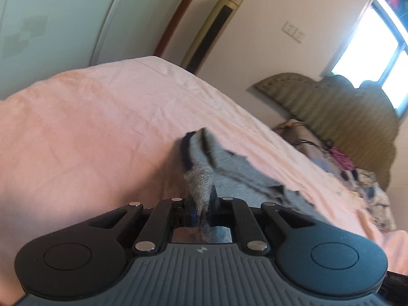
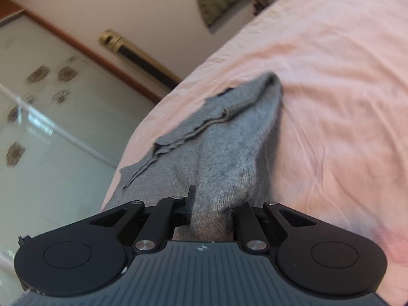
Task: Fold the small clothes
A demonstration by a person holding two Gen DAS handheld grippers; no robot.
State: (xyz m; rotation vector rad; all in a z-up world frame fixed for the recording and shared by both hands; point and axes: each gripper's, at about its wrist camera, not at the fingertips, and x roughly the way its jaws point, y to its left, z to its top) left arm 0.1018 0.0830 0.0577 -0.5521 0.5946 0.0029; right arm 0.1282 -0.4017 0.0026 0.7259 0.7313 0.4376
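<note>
A small grey knit garment [image 1: 237,170] with a dark blue trim lies on the pink bedsheet [image 1: 89,127]. My left gripper [image 1: 201,201] is shut on a pinched fold of the grey garment, which rises out of the jaws. In the right wrist view the same grey garment [image 2: 229,137] stretches away across the pink bedsheet [image 2: 344,102]. My right gripper [image 2: 211,204] is shut on a thick bunch of its knit fabric. The fabric hides most of both grippers' fingertips.
A pile of mixed clothes [image 1: 339,160] lies on the bed by the green padded headboard [image 1: 344,107]. A gold tower unit [image 1: 216,25] stands against the wall, beside white sliding wardrobe doors [image 2: 38,127]. A bright window [image 1: 377,51] is at the far right.
</note>
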